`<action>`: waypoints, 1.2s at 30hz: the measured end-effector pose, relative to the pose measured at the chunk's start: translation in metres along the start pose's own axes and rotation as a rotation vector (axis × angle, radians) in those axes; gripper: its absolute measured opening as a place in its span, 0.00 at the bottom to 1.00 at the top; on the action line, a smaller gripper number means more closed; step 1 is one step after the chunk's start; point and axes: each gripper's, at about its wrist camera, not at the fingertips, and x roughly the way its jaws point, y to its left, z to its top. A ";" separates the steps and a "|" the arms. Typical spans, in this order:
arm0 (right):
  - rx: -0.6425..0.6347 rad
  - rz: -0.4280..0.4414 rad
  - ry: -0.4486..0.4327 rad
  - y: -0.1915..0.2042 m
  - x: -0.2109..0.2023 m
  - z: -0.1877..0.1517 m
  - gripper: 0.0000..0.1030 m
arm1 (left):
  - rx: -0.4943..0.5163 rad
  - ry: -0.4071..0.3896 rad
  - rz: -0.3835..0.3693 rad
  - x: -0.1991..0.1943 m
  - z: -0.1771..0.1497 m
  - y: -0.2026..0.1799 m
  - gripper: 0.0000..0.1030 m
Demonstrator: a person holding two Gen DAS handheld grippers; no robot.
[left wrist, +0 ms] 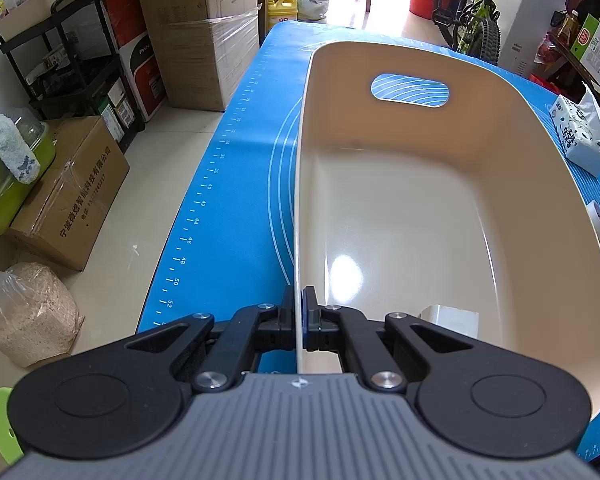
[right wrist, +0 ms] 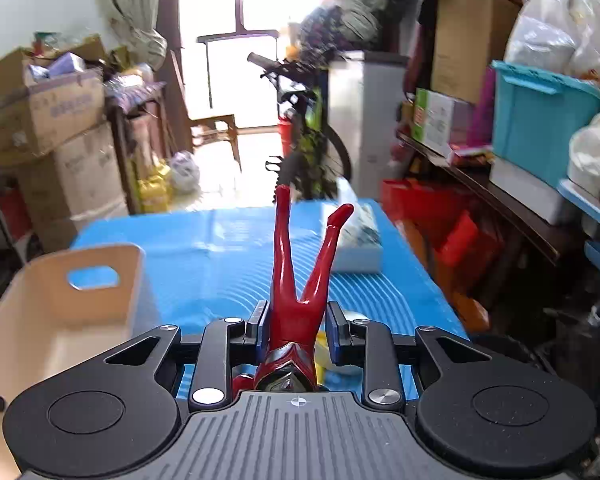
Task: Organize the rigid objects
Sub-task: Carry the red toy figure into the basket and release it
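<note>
Red plastic figurine (right wrist: 296,300) is being gripped upside down by the right gripper (right wrist: 298,330), legs pointing away, above the blue mat (right wrist: 220,264). Left gripper (left wrist: 299,316) is pinching the cream bin's (left wrist: 440,208) near wall. Beyond, the bin is holding almost nothing, so sorting is barely begun.

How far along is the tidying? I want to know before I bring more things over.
Barely started. Done: only a white object lies in the beige bin. In hand: the left gripper is clamped on the bin's rim, and the right gripper holds a red figure above the blue mat. Left: dropping the figure in.
</note>
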 end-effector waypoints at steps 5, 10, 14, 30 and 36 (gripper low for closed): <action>-0.006 0.064 -0.032 0.023 -0.003 0.015 0.36 | 0.001 0.000 0.001 0.000 0.000 0.000 0.04; -0.021 0.129 -0.051 0.052 0.000 0.029 0.36 | 0.000 0.000 0.001 0.000 0.000 0.000 0.04; -0.047 0.183 -0.058 0.079 0.004 0.035 0.36 | 0.001 0.000 0.001 0.000 0.000 -0.001 0.04; -0.142 0.338 0.139 0.163 0.039 -0.003 0.36 | 0.001 0.000 0.002 0.001 0.000 -0.002 0.03; -0.203 0.345 0.222 0.180 0.050 -0.029 0.36 | 0.002 0.000 0.003 0.001 0.000 -0.002 0.03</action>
